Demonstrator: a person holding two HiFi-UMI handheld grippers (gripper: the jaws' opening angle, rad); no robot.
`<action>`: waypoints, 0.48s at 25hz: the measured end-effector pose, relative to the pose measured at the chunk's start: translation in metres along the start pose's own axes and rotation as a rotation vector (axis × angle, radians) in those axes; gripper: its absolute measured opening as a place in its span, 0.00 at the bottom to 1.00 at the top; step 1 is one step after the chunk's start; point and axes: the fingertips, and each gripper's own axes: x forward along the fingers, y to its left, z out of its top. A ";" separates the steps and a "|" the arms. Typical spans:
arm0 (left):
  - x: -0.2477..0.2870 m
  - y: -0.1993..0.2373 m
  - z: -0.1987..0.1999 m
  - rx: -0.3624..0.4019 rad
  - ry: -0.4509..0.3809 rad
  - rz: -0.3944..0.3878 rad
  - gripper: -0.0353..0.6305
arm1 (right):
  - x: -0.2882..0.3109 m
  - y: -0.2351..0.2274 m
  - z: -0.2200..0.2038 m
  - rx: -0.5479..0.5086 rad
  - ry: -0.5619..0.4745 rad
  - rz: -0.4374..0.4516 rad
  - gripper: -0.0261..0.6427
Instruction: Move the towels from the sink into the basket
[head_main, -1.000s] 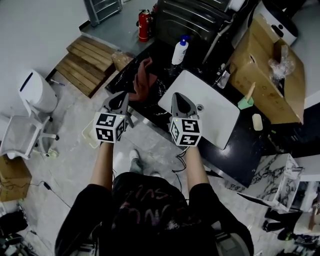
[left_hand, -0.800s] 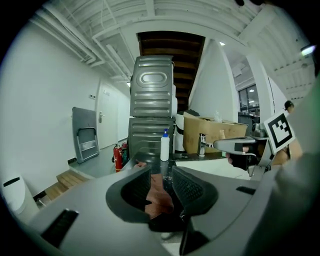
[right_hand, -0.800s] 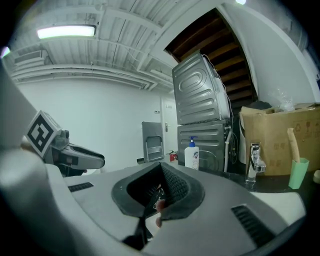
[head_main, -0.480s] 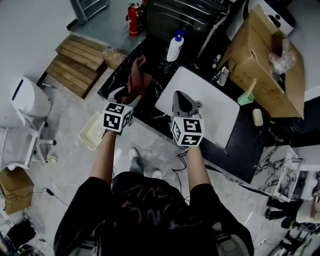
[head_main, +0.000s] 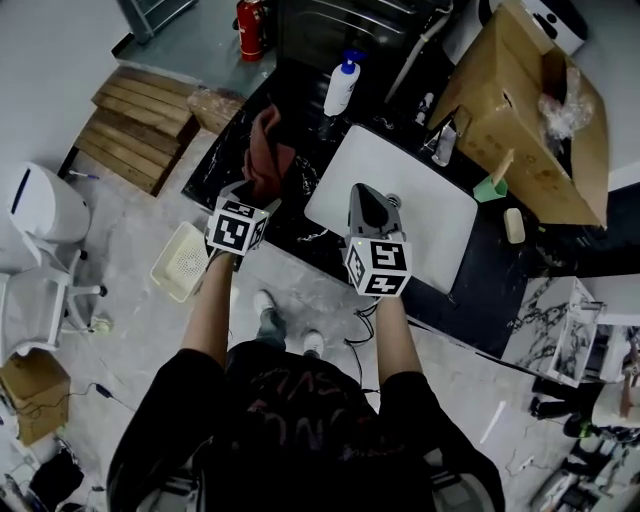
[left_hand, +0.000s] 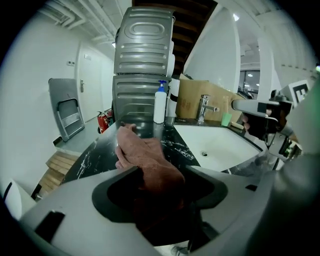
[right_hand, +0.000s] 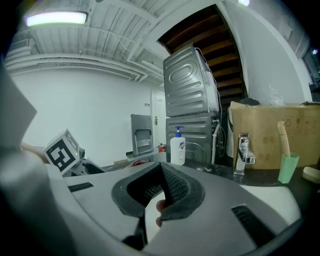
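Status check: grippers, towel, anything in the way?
Left gripper opening, brown towel between its jaws, draped on the counter beside the sink. Right gripper shut, empty. Basket on the floor, nothing seen blocking.

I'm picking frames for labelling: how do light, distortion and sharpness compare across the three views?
Head view: even light, sharp, mild bending at the edges. Left gripper view: strong fisheye with black corners; the towel is lit on top, shadowed lower down. Right gripper view: same fisheye; the ceiling lamp blows out, background is crisp.
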 end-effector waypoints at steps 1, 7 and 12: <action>0.003 0.000 -0.003 0.007 0.016 0.002 0.50 | 0.000 -0.002 0.000 0.001 0.002 -0.005 0.06; 0.007 0.005 -0.006 0.020 0.033 0.027 0.21 | 0.003 -0.006 -0.004 0.008 0.008 -0.019 0.06; -0.005 0.009 0.004 -0.005 -0.044 0.050 0.17 | 0.002 -0.001 -0.006 0.012 0.006 -0.004 0.06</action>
